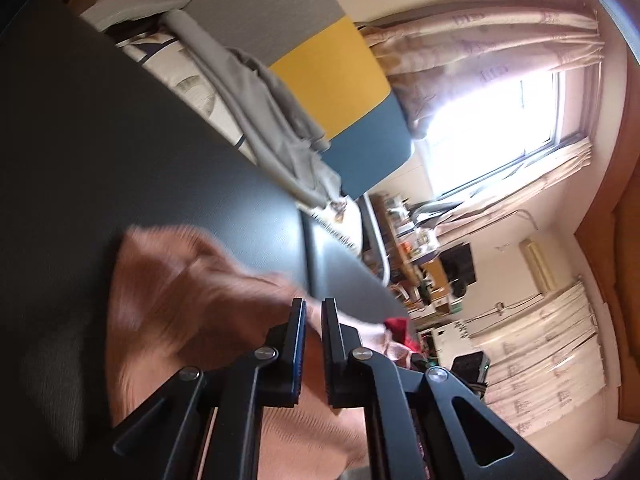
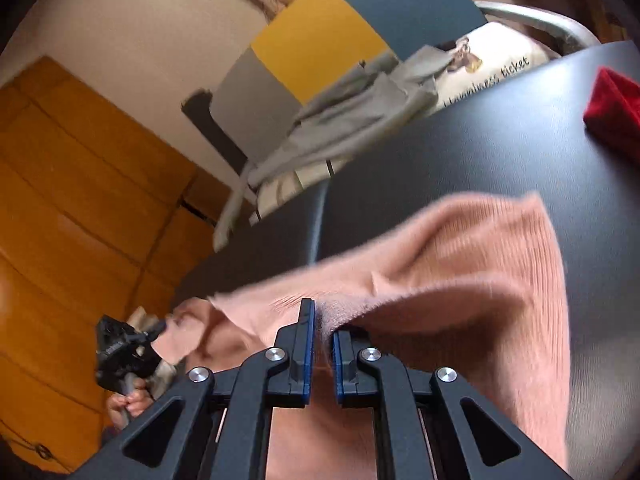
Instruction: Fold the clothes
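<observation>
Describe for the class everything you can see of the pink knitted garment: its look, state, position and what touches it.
The pink garment is a soft, finely ribbed knit in salmon pink with a fuzzy edge. It is lifted and draped, partly over the dark table, its folds blurred. The right tool pinches a fold near its upper edge; the left tool grips another part, so it hangs between both.

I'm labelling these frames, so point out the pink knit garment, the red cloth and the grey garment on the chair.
pink knit garment (image 2: 460, 264), right wrist view, ribbed upper fold.
red cloth (image 2: 614, 106), right wrist view, its middle.
grey garment (image 1: 280, 120), left wrist view, draped middle.
</observation>
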`<control>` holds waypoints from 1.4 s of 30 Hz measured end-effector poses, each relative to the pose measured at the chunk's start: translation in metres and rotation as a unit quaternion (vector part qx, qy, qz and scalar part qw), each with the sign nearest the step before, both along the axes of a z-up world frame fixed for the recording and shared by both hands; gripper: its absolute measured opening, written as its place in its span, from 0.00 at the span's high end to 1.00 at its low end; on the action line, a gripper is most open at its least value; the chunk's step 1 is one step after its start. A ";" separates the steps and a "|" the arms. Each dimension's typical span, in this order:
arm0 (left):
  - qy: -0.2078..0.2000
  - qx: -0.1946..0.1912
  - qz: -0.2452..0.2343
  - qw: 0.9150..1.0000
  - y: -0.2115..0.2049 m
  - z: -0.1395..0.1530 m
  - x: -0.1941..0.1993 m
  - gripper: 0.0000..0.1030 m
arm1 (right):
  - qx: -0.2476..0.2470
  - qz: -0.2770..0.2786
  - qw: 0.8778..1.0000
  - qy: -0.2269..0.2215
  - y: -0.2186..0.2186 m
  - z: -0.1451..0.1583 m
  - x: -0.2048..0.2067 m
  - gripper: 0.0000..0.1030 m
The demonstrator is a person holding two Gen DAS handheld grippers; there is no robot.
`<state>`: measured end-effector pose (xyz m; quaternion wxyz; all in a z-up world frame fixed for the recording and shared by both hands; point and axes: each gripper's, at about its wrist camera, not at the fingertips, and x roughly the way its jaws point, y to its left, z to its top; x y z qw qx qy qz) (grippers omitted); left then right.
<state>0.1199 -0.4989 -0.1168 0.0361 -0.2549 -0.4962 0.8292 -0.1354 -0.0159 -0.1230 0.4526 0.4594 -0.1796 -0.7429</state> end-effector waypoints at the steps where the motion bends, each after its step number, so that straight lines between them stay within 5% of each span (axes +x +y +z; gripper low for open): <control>1: 0.000 -0.002 0.006 1.000 -0.005 0.002 -0.007 0.95 | -0.006 -0.006 1.000 0.001 0.000 0.003 -0.005 0.92; 5: -0.027 0.006 0.035 0.999 -0.025 -0.005 -0.038 0.96 | -0.015 -0.045 0.999 -0.008 -0.009 0.004 -0.035 0.92; 10: -0.062 0.012 0.059 0.996 -0.038 -0.020 -0.050 0.80 | -0.003 -0.072 0.997 -0.040 -0.013 -0.010 -0.071 0.88; 15: -0.075 -0.013 0.047 0.996 -0.026 -0.030 -0.020 0.77 | -0.019 -0.071 0.997 -0.035 0.013 -0.001 -0.067 0.60; 24: -0.096 -0.064 0.005 0.993 0.001 -0.044 0.026 0.73 | 0.075 -0.047 0.996 0.004 0.073 -0.004 -0.009 0.63; 31: -0.106 -0.099 -0.028 0.989 0.019 -0.050 0.048 0.71 | 0.162 -0.014 0.986 0.033 0.060 -0.021 0.009 0.78; 36: -0.108 -0.117 -0.044 0.986 0.023 -0.040 0.052 0.70 | 0.187 -0.014 0.981 0.049 0.057 -0.019 0.009 0.79; 42: -0.113 -0.183 -0.054 0.975 0.030 -0.027 0.054 0.68 | 0.202 -0.020 0.977 0.067 0.058 -0.017 0.008 0.78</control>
